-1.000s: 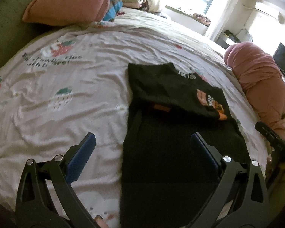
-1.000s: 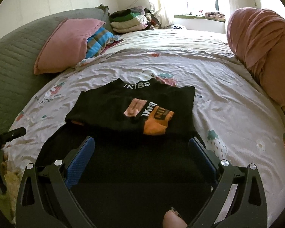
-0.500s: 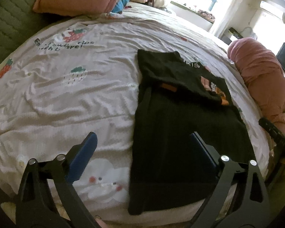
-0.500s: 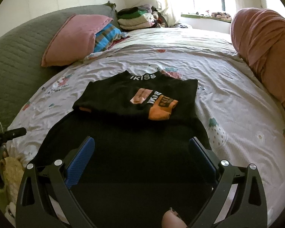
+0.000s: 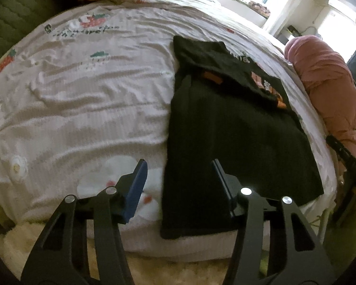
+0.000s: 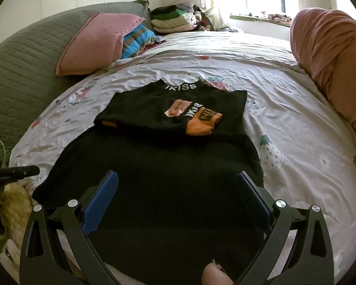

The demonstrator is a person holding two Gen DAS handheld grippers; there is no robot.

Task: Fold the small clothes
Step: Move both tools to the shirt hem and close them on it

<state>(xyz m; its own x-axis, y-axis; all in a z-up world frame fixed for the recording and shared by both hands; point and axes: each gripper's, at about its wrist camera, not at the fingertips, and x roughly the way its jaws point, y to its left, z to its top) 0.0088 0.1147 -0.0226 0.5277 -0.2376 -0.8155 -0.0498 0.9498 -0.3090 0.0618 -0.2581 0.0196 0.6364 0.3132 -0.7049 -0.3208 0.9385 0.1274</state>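
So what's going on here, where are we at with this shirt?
A person works two handheld grippers over a black shirt spread on the bed, its top part already folded down. The left gripper straddles the shirt's near left edge, jaws closing, not yet pinching. The right gripper hovers open above the hem.

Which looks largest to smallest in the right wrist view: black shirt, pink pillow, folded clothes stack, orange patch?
1. Black knit shirt, though nearest the camera.
2. Pink square pillow.
3. Folded clothes stack, farthest away.
4. Orange printed patch.
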